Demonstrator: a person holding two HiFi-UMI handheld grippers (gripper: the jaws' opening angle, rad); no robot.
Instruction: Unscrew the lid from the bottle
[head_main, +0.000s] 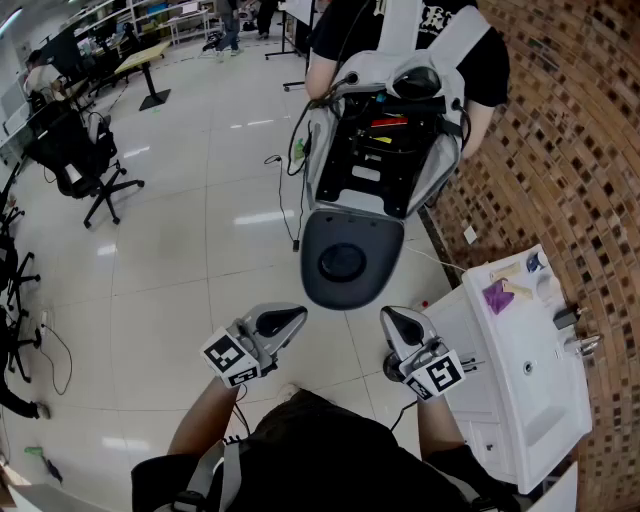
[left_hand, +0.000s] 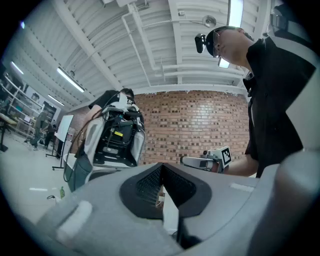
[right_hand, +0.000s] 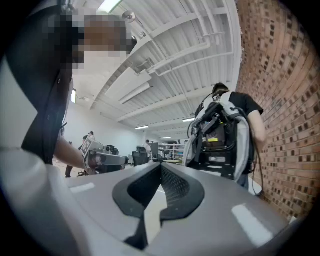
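I cannot make out a bottle or a lid in any view. My left gripper (head_main: 292, 318) is held at waist height over the floor, its jaws shut with nothing between them. My right gripper (head_main: 392, 319) is beside it, a short gap apart, also shut and empty. In the left gripper view the closed jaws of the left gripper (left_hand: 161, 169) point at a brick wall, and the right gripper (left_hand: 206, 161) shows beyond them. In the right gripper view the closed jaws of the right gripper (right_hand: 160, 168) face the open hall, with the left gripper (right_hand: 102, 159) at the left.
A white washbasin unit (head_main: 520, 385) with a tap (head_main: 580, 346) stands at my right against the brick wall (head_main: 570, 150); a purple cloth (head_main: 497, 296) and small items lie at its far end. A person with a grey backpack rig (head_main: 385, 140) stands just ahead. Office chairs (head_main: 85, 165) are at the left.
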